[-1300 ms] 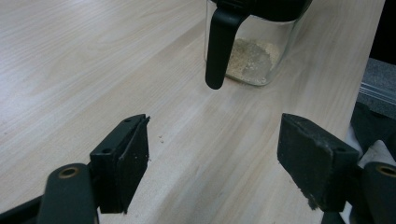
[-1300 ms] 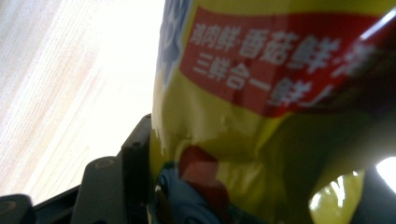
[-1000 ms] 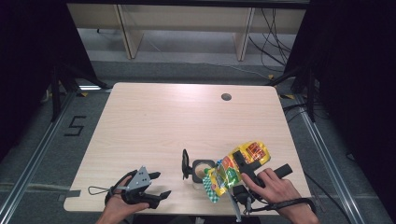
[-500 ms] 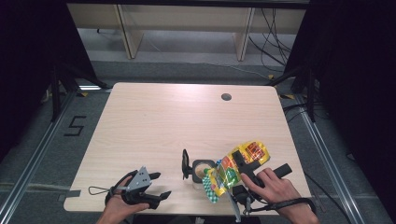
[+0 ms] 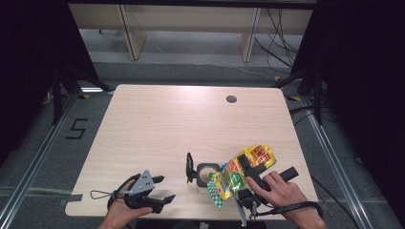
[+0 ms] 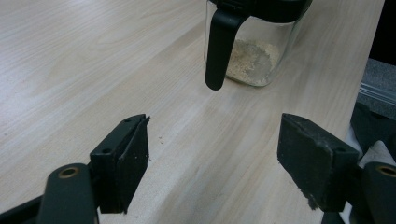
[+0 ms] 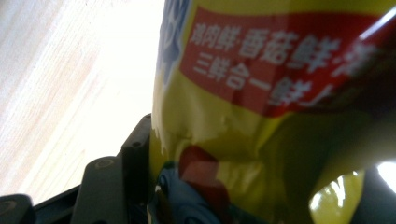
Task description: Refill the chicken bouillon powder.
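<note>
A small clear jar (image 5: 206,174) with pale powder in its bottom stands near the table's front edge, its black flip lid (image 5: 189,167) raised. A yellow seasoning packet (image 5: 237,177) with red and green print lies tilted over the jar's right side. My right gripper (image 5: 247,168) is shut on the packet (image 7: 243,140), which covers the space between the jaws; one finger (image 7: 133,158) shows beside it. My left gripper (image 5: 165,188) rests at the front left, open and holding nothing, pointing at the jar (image 6: 252,51) a short way ahead of its fingertips (image 6: 122,161).
The wooden table (image 5: 191,124) has a round cable hole (image 5: 231,99) at the back right. The front edge runs right under both hands. Shelf legs and cables stand on the floor beyond the far edge.
</note>
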A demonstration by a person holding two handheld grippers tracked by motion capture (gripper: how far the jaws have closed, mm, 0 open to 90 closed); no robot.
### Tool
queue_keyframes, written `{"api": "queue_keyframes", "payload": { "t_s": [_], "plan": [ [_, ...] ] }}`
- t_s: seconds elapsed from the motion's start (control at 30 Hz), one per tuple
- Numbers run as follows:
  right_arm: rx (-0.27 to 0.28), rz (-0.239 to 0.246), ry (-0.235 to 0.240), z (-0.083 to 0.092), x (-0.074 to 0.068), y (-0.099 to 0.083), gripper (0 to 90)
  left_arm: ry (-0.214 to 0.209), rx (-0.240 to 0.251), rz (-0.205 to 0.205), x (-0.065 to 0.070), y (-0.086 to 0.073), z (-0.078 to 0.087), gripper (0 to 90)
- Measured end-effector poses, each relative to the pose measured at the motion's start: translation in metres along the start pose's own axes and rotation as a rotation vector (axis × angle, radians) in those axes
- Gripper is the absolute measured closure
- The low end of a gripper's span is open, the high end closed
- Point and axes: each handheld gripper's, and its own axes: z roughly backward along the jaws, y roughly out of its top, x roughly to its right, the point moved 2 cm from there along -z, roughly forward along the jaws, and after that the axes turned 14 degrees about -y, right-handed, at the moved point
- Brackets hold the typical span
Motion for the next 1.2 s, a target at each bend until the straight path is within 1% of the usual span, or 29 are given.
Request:
{"api": "queue_keyframes", "payload": {
  "t_s": [0.07, 0.1, 0.23, 0.27, 0.3, 0.33, 0.37, 0.4, 0.47, 0.5, 0.53, 0.57, 0.6, 0.63, 0.7, 0.73, 0.77, 0.87, 0.9, 0.97, 1.0, 1.03, 1.07, 1.1, 1.17, 1.2],
  "plan": [
    [0.003, 0.002, 0.001, 0.0000, 0.0003, -0.0006, 39.3, 0.002, 0.010, 0.004, -0.0001, 0.0002, -0.0009, 24.6],
    [0.003, 0.001, -0.001, 0.0000, 0.0001, -0.0007, 39.4, -0.002, 0.002, 0.005, -0.0006, 0.0002, -0.0006, 24.6],
    [0.000, 0.006, 0.003, 0.0000, 0.0001, -0.0012, 39.3, 0.000, 0.000, -0.002, -0.0003, 0.0001, -0.0002, 24.6],
    [-0.001, 0.005, 0.002, 0.0000, 0.0000, -0.0012, 39.3, 0.002, 0.008, 0.003, -0.0004, 0.0006, -0.0007, 24.6],
    [-0.001, 0.006, 0.002, 0.0000, 0.0001, -0.0013, 39.3, 0.004, -0.007, -0.006, -0.0021, 0.0001, -0.0003, 24.6],
    [0.001, 0.003, 0.003, -0.0001, 0.0000, -0.0014, 39.4, 0.006, -0.011, -0.003, -0.0015, 0.0001, 0.0001, 24.6],
    [0.002, 0.003, 0.002, -0.0002, -0.0003, -0.0015, 39.3, 0.002, 0.009, 0.002, -0.0003, 0.0001, -0.0008, 24.6],
    [0.000, 0.004, 0.003, -0.0003, -0.0004, -0.0013, 39.4, 0.002, 0.001, -0.001, -0.0006, -0.0002, -0.0002, 24.6],
    [0.001, 0.005, 0.000, -0.0003, -0.0008, -0.0010, 39.3, 0.001, -0.008, -0.030, -0.0029, 0.0006, 0.0001, 24.6],
    [0.001, 0.004, 0.000, -0.0004, -0.0008, -0.0010, 39.3, 0.000, -0.008, -0.030, -0.0031, 0.0005, -0.0005, 24.6],
    [0.003, 0.004, 0.006, -0.0005, -0.0005, -0.0010, 39.3, 0.000, 0.000, 0.002, -0.0006, 0.0001, -0.0009, 24.6],
    [0.004, 0.006, 0.005, -0.0005, -0.0006, -0.0009, 39.4, -0.002, 0.003, 0.006, 0.0001, -0.0002, -0.0008, 24.6],
    [0.004, 0.010, -0.001, -0.0005, -0.0008, -0.0008, 39.4, -0.004, 0.007, -0.006, -0.0006, 0.0002, -0.0008, 24.6],
    [0.003, 0.006, 0.005, -0.0004, -0.0003, -0.0011, 39.4, 0.004, 0.000, 0.002, -0.0009, -0.0001, -0.0003, 24.6],
    [0.007, 0.008, -0.001, -0.0003, -0.0003, -0.0014, 39.4, 0.004, 0.003, -0.008, -0.0020, 0.0000, -0.0010, 24.6],
    [0.007, 0.006, 0.000, -0.0003, -0.0004, -0.0017, 39.3, -0.003, 0.001, 0.004, -0.0004, 0.0002, -0.0004, 24.6],
    [0.002, 0.004, -0.001, -0.0001, -0.0007, -0.0017, 39.4, -0.002, 0.003, -0.001, -0.0003, 0.0001, -0.0003, 24.6],
    [0.000, 0.002, -0.002, 0.0000, -0.0003, -0.0029, 39.3, 0.006, -0.002, 0.000, -0.0013, 0.0000, 0.0002, 24.6],
    [0.000, 0.005, -0.006, 0.0000, 0.0001, -0.0035, 39.4, 0.003, 0.002, 0.001, -0.0007, 0.0003, -0.0001, 24.6],
    [0.003, -0.019, 0.000, 0.0002, 0.0006, -0.0050, 39.4, 0.001, -0.004, -0.015, -0.0009, 0.0003, 0.0006, 24.6],
    [-0.002, -0.046, 0.003, 0.0004, -0.0010, -0.0050, 39.4, 0.003, 0.002, -0.007, -0.0011, 0.0005, 0.0003, 24.6],
    [-0.024, -0.058, 0.008, 0.0011, -0.0037, -0.0051, 39.4, 0.004, 0.003, 0.001, -0.0010, 0.0005, 0.0001, 24.6],
    [-0.032, -0.057, 0.013, 0.0011, -0.0046, -0.0049, 39.4, 0.001, -0.003, -0.003, -0.0015, 0.0003, -0.0001, 24.6],
    [-0.015, -0.031, 0.013, -0.0005, -0.0035, -0.0049, 39.4, -0.001, 0.010, 0.006, -0.0002, 0.0003, -0.0009, 24.6],
    [-0.009, -0.035, 0.008, -0.0010, -0.0039, -0.0052, 39.4, 0.000, 0.000, -0.003, -0.0007, 0.0001, -0.0001, 24.6],
    [-0.014, -0.035, 0.012, -0.0005, -0.0035, -0.0049, 39.4, 0.002, 0.003, -0.001, -0.0008, 0.0005, 0.0000, 24.6]
  ]
}}
